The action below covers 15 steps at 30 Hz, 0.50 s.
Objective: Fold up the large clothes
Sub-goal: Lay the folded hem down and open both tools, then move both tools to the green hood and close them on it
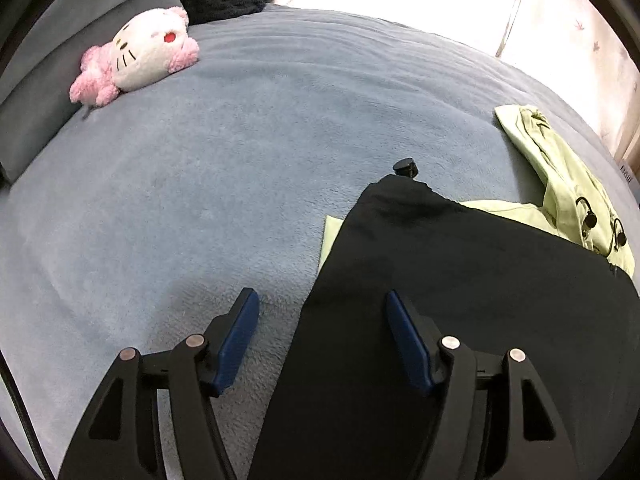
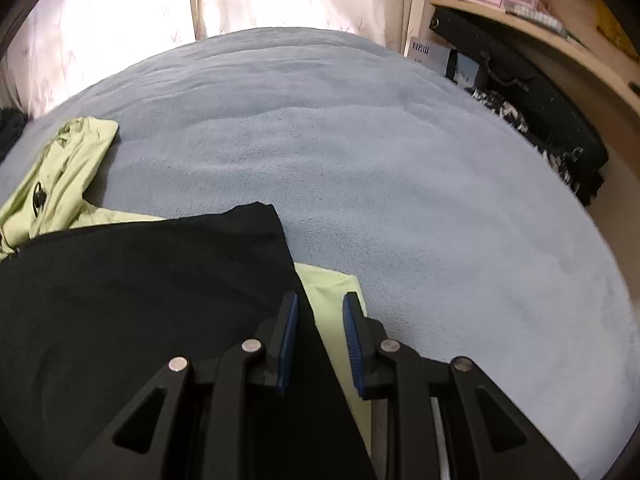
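Between the spread jaws of the left gripper (image 1: 322, 300), black garment's (image 1: 460, 280) edge over blue blanket (image 1: 240, 140); far ahead-left, pink plush cat (image 1: 140, 54). Between right gripper's (image 2: 320, 304) narrowly parted jaws, lime-green jacket (image 2: 332, 292); nothing clamped.

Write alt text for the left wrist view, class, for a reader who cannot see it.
The open left claw hovers over the left edge of a black garment lying across a pale green hooded jacket on a blue-grey fleece bedspread. A pink and white plush cat lies far left.
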Each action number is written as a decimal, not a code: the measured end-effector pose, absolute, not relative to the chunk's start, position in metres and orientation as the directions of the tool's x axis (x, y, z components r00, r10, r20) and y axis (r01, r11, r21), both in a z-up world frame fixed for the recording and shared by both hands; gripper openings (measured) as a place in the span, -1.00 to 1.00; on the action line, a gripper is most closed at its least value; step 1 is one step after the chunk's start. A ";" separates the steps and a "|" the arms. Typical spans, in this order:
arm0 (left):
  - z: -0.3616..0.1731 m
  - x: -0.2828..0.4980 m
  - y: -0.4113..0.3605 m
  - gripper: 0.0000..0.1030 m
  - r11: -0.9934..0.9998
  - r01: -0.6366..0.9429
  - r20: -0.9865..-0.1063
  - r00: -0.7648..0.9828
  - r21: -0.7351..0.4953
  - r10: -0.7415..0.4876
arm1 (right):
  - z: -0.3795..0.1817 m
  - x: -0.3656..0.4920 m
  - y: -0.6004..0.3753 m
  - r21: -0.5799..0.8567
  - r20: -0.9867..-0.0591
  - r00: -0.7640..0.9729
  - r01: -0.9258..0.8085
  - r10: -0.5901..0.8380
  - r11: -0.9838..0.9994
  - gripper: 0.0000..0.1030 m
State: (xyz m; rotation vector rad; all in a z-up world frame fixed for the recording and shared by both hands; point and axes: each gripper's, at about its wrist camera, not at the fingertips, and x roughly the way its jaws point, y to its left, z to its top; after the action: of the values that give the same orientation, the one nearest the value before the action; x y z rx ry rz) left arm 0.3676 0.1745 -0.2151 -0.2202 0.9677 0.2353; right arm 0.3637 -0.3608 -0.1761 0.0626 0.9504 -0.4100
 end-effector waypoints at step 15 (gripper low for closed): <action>-0.149 0.322 0.135 0.27 0.985 -0.160 -0.813 0.581 -0.056 0.049 | -0.117 0.299 -0.282 -0.095 -0.745 0.622 0.257 -0.240 0.962 -0.55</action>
State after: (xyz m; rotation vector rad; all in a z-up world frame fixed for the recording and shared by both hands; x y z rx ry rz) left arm 0.3223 0.1348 -0.1486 -0.1279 0.9440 0.1226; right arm 0.2991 -0.2817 -0.1175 0.0212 0.8532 -0.2855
